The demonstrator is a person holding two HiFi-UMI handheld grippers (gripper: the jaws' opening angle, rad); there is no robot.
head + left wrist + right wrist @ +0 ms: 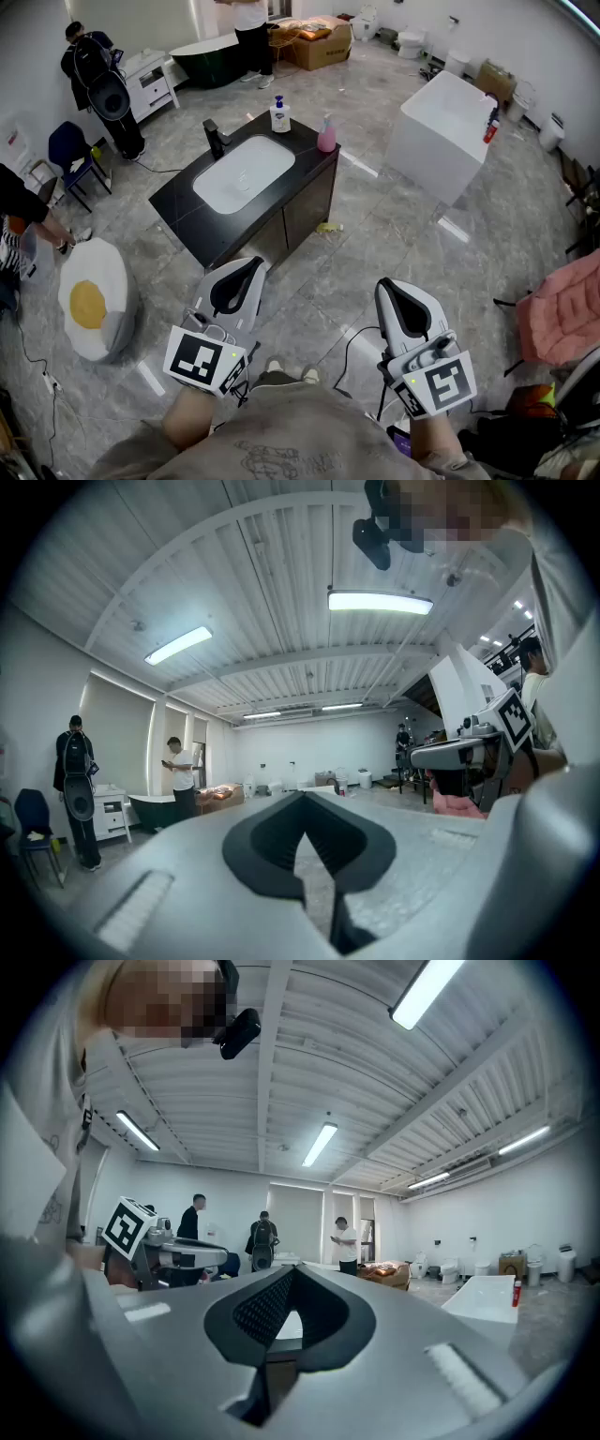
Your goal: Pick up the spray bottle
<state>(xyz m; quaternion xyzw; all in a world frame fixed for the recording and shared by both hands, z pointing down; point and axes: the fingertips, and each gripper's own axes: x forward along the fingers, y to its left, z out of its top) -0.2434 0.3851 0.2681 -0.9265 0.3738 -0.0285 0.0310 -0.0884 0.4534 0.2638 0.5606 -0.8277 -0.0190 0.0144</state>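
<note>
Head view showed left gripper [249,265] and right gripper [389,285] closed, empty; spray bottle [326,134] stood well ahead, so approaching and opening seemed needed next.

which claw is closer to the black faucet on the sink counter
Left. The left claw is just in front of the vanity, below the black faucet; the right claw is farther off to the right.

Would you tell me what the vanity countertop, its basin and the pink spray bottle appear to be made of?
Countertop: black stone or stone-look slab, with a dull sheen.
Basin: glossy white ceramic, probably, given its smooth bright surface.
Pink spray bottle: likely smooth plastic; too small to be sure.
</note>
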